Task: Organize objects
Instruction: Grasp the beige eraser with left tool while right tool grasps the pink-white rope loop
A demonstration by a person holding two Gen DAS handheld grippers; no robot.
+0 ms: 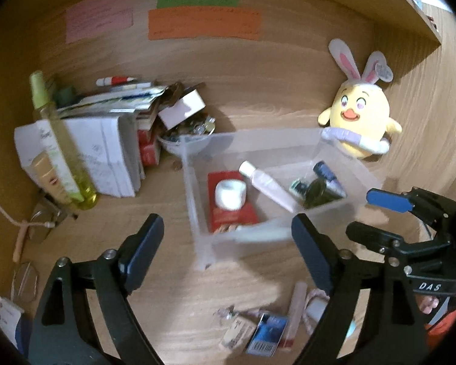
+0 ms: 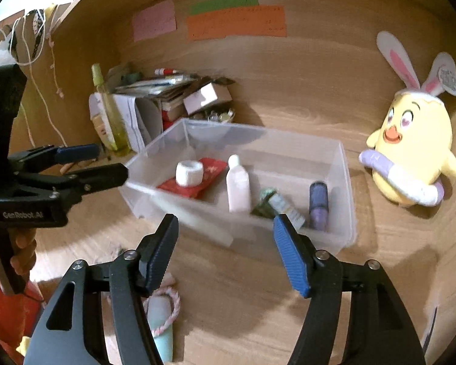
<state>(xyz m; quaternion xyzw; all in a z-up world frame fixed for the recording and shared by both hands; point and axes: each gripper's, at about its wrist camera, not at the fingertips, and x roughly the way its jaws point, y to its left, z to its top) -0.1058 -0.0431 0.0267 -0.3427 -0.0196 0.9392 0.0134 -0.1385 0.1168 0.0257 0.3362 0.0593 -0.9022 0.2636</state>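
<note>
The clear plastic bin (image 1: 197, 188) stands on the wooden desk (image 1: 155, 213) just ahead of both my grippers, touching neither one. My left gripper (image 1: 228, 237) has its jaws spread wide with nothing between them, and the near left corner of the bin lies just beyond its fingertips. My right gripper (image 2: 225, 243) is also parted, about halfway, and holds nothing; the near wall of the bin lies just past its two pads. The bin is see-through with a low rim and looks a little blurred. Inside it I see a white roll of tape (image 2: 189, 172) resting on a red packet (image 2: 197, 179), a pale pink bottle (image 2: 237, 185) with a white cap, a small dark green bottle (image 2: 273, 205) lying down, and a purple bottle (image 2: 318, 205) at the right end. A yellow chick plush (image 2: 410, 155) with rabbit ears stands to the right of the bin, apart from it.
</note>
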